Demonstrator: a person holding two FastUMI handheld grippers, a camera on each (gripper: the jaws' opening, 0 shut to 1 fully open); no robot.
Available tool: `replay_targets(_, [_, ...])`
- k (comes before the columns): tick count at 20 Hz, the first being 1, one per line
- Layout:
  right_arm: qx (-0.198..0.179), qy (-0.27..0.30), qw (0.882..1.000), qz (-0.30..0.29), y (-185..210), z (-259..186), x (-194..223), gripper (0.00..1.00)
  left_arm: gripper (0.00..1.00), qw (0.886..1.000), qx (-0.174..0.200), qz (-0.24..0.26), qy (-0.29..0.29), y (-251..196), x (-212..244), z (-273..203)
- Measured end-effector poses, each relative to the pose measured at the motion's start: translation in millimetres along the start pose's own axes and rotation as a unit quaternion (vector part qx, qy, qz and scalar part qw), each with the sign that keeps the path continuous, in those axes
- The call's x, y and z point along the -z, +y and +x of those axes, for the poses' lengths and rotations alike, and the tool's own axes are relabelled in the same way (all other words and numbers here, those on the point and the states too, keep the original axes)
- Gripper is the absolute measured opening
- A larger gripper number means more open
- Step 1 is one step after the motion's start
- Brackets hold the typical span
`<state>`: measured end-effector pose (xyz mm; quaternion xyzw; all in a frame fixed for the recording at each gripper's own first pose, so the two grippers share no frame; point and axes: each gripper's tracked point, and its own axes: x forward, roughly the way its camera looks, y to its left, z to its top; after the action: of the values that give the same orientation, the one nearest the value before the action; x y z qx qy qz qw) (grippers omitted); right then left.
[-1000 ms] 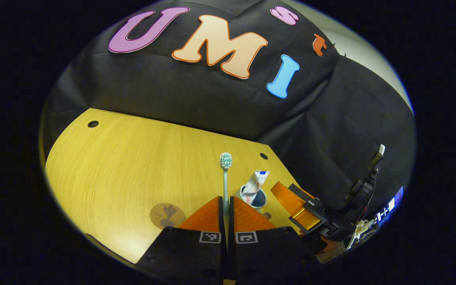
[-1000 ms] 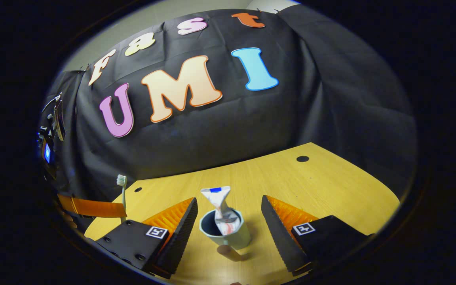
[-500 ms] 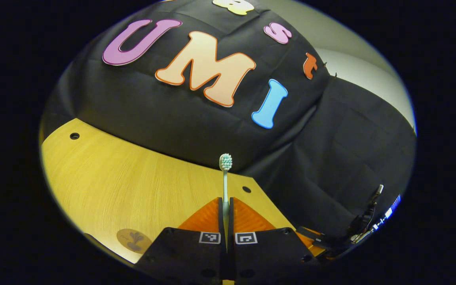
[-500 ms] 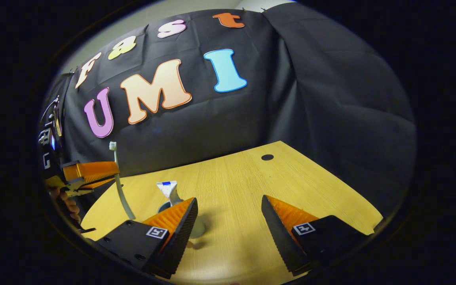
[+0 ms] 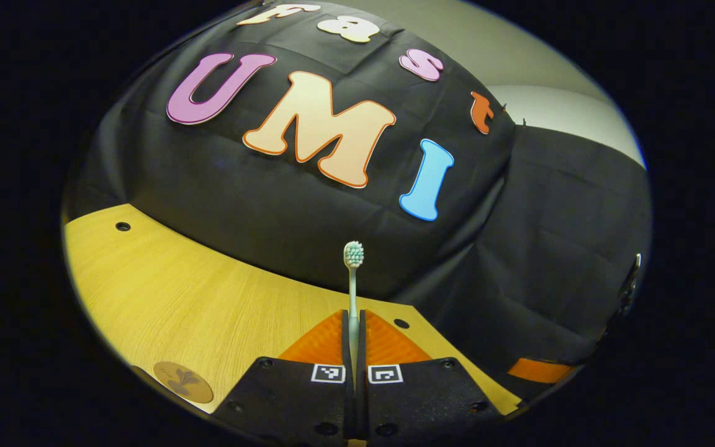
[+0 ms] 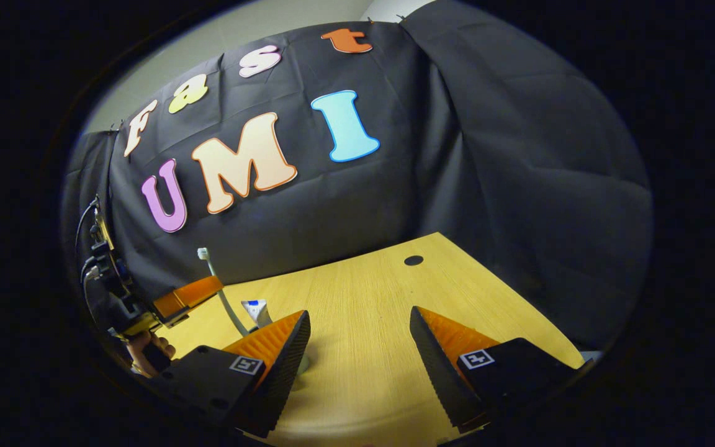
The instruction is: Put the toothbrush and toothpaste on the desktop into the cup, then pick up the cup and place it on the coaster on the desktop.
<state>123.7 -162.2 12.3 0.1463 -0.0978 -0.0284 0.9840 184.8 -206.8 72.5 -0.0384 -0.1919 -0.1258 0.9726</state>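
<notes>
In the left gripper view my left gripper (image 5: 354, 318) is shut on the handle of a pale toothbrush (image 5: 353, 261), which stands straight up with its bristle head on top. The right gripper view shows that same gripper (image 6: 208, 288) far left, with the toothbrush (image 6: 216, 282) leaning and its lower end down beside the toothpaste (image 6: 257, 308). The tube's crimped end pokes up from the cup (image 6: 302, 364), which is mostly hidden behind my right gripper's left finger. My right gripper (image 6: 357, 323) stands open over bare desktop, with the cup to its left. The round brown coaster (image 5: 182, 382) lies at the lower left.
The yellow wooden desktop (image 6: 370, 310) has small cable holes (image 6: 413, 260) near its far edge and ends at the black cloth wall. A hand (image 6: 146, 351) holds the left gripper at the far left. An orange finger of the other gripper (image 5: 537, 370) peeks in low right.
My right gripper has drawn away to the right of the cup, which was between its fingers. My left gripper carried the toothbrush over to the cup and tilted it; the cup has left its view.
</notes>
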Motion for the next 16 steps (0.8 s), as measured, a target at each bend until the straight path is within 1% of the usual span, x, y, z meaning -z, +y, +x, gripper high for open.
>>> replay_targets(1, [-0.009,0.008,1.0,0.001,-3,2,4,1.0,0.0,1.0,-0.006,0.012,-0.004,0,5,0])
replay_targets(2, [-0.017,0.016,1.0,0.001,-7,3,9,0.94,0.0,1.0,-0.01,0.019,-0.009,-1,10,-1])
replay_targets(3, [-0.02,0.023,1.0,-0.002,-12,4,14,0.98,0.0,0.999,-0.013,0.027,-0.013,-1,15,-2])
replay_targets(4, [-0.021,0.028,0.999,-0.006,-17,5,19,0.94,0.0,0.999,-0.017,0.039,-0.018,-2,19,-3])
replay_targets(5, [-0.023,0.034,0.999,-0.01,-21,5,23,0.98,0.0,0.998,-0.022,0.052,-0.023,-1,23,-4])
replay_targets(6, [-0.024,0.038,0.999,-0.01,-24,5,27,0.94,0.0,0.997,-0.023,0.064,-0.024,-1,27,-5])
replay_targets(7, [-0.03,0.041,0.999,-0.006,-24,5,30,0.98,0.0,0.997,-0.024,0.072,-0.025,-2,32,-4])
replay_targets(9, [-0.043,0.053,0.998,0.004,-21,2,37,0.99,0.0,0.996,-0.024,0.08,-0.023,-4,41,-4])
replay_targets(11, [-0.052,0.055,0.997,0.002,-19,2,43,0.98,0.0,0.996,-0.025,0.078,-0.025,-5,47,-6])
replay_targets(13, [-0.063,0.055,0.996,-0.004,-15,2,44,0.98,0.0,0.995,-0.041,0.088,-0.026,1,52,-8])
replay_targets(14, [-0.066,0.055,0.996,-0.009,-15,1,46,0.94,0.0,0.994,-0.049,0.096,-0.03,3,52,-9])
replay_targets(15, [-0.07,0.056,0.996,-0.014,-15,0,47,0.98,0.0,0.993,-0.051,0.101,-0.029,2,56,-9])
replay_targets(16, [-0.074,0.057,0.995,-0.017,-16,-1,49,0.98,0.0,0.993,-0.053,0.102,-0.027,1,59,-10])
